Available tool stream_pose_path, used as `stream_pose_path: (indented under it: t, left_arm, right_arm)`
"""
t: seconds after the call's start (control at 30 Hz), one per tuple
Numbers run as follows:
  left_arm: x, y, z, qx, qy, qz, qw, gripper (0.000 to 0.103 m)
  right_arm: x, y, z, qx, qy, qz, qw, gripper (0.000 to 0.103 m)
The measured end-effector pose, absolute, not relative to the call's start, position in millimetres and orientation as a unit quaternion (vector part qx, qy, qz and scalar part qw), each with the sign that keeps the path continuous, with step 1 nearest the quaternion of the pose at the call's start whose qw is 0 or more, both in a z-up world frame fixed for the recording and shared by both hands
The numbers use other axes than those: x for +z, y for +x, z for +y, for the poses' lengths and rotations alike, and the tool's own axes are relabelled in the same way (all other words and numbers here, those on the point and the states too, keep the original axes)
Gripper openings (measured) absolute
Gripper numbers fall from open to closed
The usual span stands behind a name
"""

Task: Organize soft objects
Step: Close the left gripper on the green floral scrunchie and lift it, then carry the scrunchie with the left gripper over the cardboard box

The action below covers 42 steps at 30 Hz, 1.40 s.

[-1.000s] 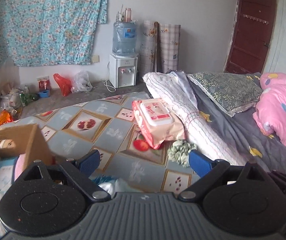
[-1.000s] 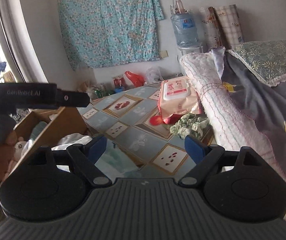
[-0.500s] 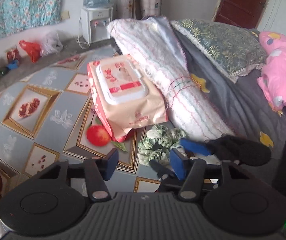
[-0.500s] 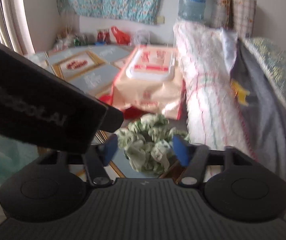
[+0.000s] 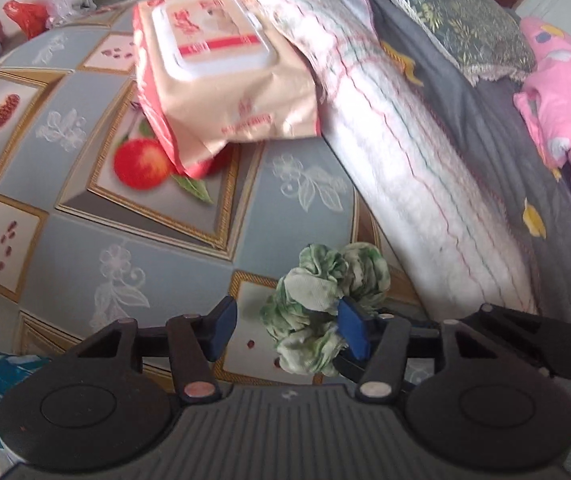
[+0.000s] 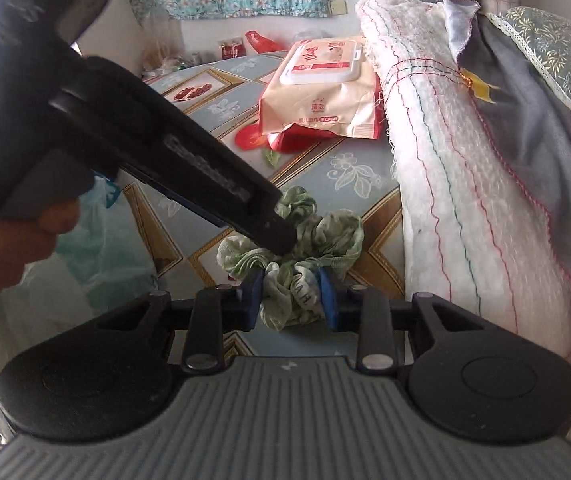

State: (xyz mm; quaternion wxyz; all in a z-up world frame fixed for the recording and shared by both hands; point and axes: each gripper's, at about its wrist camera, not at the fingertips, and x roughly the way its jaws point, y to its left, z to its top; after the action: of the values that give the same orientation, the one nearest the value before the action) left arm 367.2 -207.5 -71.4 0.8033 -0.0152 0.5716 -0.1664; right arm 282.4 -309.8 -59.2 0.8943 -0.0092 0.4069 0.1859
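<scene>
— Scrunchie [image 6: 291, 264] sat right at my fingertips, a green-and-white ruffle on the patterned tablecloth [image 5: 69, 248]. My right gripper [image 6: 290, 300] had just been closing, and its blue pads pinched a fold of the fabric between them.

— And your left?

— My left gripper [image 5: 287, 328] stood half spread. Only one pad [image 5: 352, 330] touched the ruffle; the other hung clear over bare cloth, so it gripped nothing. In the right view its black body [image 6: 189, 168] crossed in front and came down on the top of the scrunchie.

— Why both of you on one small thing?

— I judged the left was there to steady or share the limp fabric while the right took the bite; a soft ring bunches and slips unless it is caught by a fold.

— What lay beyond?

— A pack of wet wipes [image 5: 221, 80] a little further on, its edge propped against the rolled white blanket [image 5: 405, 152] on the right, which likely kept it tilted. Past that, grey bedding [image 5: 485, 128] and a pink quilt [image 5: 565, 112].
</scene>
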Motion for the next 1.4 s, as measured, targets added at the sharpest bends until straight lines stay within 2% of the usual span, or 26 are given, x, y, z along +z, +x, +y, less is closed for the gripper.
stream_pose_path:
  t: [0.03, 0.07, 0.1, 0.13, 0.17, 0.23, 0.3, 0.33, 0.37, 0.47, 0.7, 0.83, 0.97, 1.13, 1.4]
  left_arm:
    - [-73.3, 365.4, -208.8, -0.167, -0.017, 0.570, 0.805, 0.050]
    - [-72.7, 364.2, -209.8, -0.167, -0.014, 0.563, 0.809, 0.037]
    - [-72.1, 364.7, -211.6, -0.174, -0.012, 0.568, 0.805, 0.030]
    - [-72.6, 365.3, -212.7, -0.175, -0.009, 0.569, 0.804, 0.024]
    - [-73.1, 365.5, -212.6, -0.173, -0.008, 0.568, 0.805, 0.021]
    - [-73.0, 366.0, -211.8, -0.171, -0.006, 0.564, 0.808, 0.017]
    - [-70.7, 363.9, -210.0, -0.171, -0.008, 0.561, 0.810, 0.015]
    - [-68.7, 362.2, -209.7, -0.171, -0.007, 0.558, 0.812, 0.014]
    - [-65.2, 359.9, -209.4, -0.171, -0.005, 0.553, 0.815, 0.014]
    - [-48.1, 349.2, -206.3, -0.171, -0.006, 0.541, 0.823, 0.014]
    - [46.9, 293.8, -176.4, -0.188, 0.006, 0.462, 0.867, 0.014]
    - [94.9, 239.2, -120.4, -0.163, 0.004, 0.414, 0.896, 0.014]
    - [122.7, 184.1, -47.2, -0.111, -0.022, 0.381, 0.918, 0.014]
    - [122.5, 126.5, 40.8, -0.040, -0.074, 0.374, 0.924, 0.014]
    - [61.2, 99.8, 127.3, -0.031, -0.177, 0.434, 0.883, 0.015]
  right_arm:
    - [-57.9, 279.2, -308.8, 0.183, -0.017, 0.397, 0.899, 0.033]
    - [-56.8, 276.7, -307.7, 0.178, -0.027, 0.388, 0.904, 0.040]
    - [-56.5, 276.2, -307.0, 0.169, -0.036, 0.381, 0.908, 0.047]
    - [-56.0, 275.4, -306.1, 0.158, -0.044, 0.375, 0.912, 0.061]
    - [-57.0, 276.0, -305.0, 0.153, -0.053, 0.371, 0.914, 0.070]
    - [-62.0, 279.0, -304.2, 0.155, -0.058, 0.375, 0.912, 0.070]
    - [-66.3, 282.6, -306.0, 0.173, -0.041, 0.385, 0.906, 0.058]
    - [-66.1, 280.8, -306.1, 0.179, -0.032, 0.391, 0.902, 0.040]
    - [-63.7, 279.4, -306.6, 0.179, -0.026, 0.392, 0.902, 0.032]
    - [-45.4, 266.4, -304.0, 0.174, -0.033, 0.371, 0.912, 0.024]
    - [45.9, 218.0, -284.1, 0.218, -0.010, 0.277, 0.936, 0.022]
    - [94.0, 190.2, -244.9, 0.306, 0.003, 0.229, 0.924, 0.022]
    - [118.0, 171.0, -178.2, 0.405, -0.006, 0.218, 0.888, 0.022]
    - [128.1, 149.4, -76.5, 0.498, -0.056, 0.247, 0.829, 0.022]
    - [106.6, 110.6, 43.0, 0.518, -0.200, 0.372, 0.744, 0.023]
